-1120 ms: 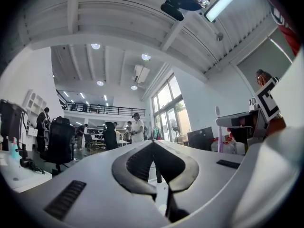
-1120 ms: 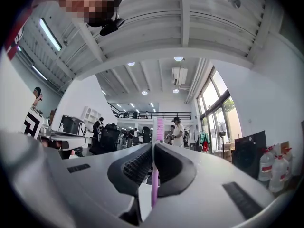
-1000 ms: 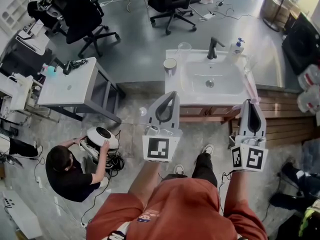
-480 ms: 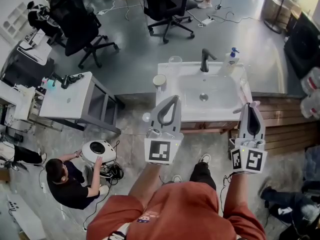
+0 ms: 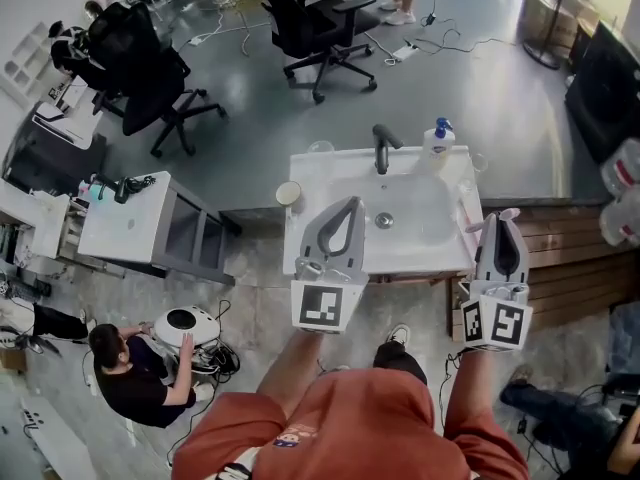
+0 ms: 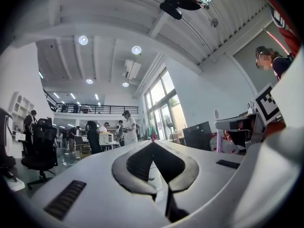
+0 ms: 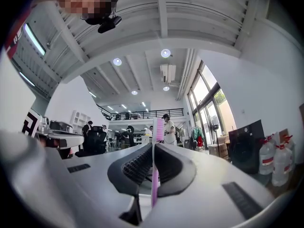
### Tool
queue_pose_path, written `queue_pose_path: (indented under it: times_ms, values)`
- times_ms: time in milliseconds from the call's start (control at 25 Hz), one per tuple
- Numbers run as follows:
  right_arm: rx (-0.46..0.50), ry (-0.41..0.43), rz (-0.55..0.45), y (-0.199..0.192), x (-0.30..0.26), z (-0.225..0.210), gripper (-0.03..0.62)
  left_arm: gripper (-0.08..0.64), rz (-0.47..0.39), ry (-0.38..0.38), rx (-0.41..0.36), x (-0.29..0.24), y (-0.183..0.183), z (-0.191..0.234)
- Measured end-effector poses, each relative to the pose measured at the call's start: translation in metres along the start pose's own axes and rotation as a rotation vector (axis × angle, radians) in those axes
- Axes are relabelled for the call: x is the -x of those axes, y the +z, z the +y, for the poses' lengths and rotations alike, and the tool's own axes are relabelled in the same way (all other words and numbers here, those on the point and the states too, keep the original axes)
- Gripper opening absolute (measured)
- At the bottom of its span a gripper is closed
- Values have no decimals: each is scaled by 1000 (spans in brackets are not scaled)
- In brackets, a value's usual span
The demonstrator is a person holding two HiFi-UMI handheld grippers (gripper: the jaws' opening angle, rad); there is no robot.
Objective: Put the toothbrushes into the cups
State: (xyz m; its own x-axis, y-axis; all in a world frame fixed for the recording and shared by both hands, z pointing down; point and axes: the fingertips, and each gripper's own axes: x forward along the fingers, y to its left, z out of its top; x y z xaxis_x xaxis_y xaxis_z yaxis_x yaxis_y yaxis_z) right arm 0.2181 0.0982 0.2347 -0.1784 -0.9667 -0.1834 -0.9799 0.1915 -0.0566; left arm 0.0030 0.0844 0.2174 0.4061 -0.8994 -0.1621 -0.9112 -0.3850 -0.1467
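In the right gripper view my right gripper [image 7: 154, 145] is shut on a pink toothbrush [image 7: 157, 129], whose bristled head sticks up past the jaw tips. My left gripper [image 6: 152, 144] has its jaws closed together and I see nothing between them. In the head view both grippers, left [image 5: 345, 206] and right [image 5: 500, 220], are held up in the air over the near edge of a white sink counter [image 5: 310, 230]. A pale cup [image 5: 289, 193] stands at the counter's left edge, apart from both grippers. A clear cup [image 5: 320, 149] stands at its far left corner.
The counter has a basin [image 5: 405, 213], a dark faucet [image 5: 381, 148] and a soap bottle [image 5: 434, 138]. A wooden bench [image 5: 570, 258] is on the right, a white table [image 5: 125, 218] on the left. A person [image 5: 130, 378] crouches on the floor at lower left. Office chairs [image 5: 310, 23] stand beyond.
The sink counter has shifted down and left in the head view, closer under the grippers. Both grippers keep the same pose and grip.
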Motion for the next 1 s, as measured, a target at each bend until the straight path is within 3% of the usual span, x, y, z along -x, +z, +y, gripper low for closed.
queue_pose_path:
  times_ms: [480,1000]
  values:
    - [-42,-61,-25,-3,-28,-136,21,18,-12,-48,-18,-108,0,-89]
    - [-31,-95,-24,-18,-48,-183,21,18,-2,-99,-1,-162,-24,-117]
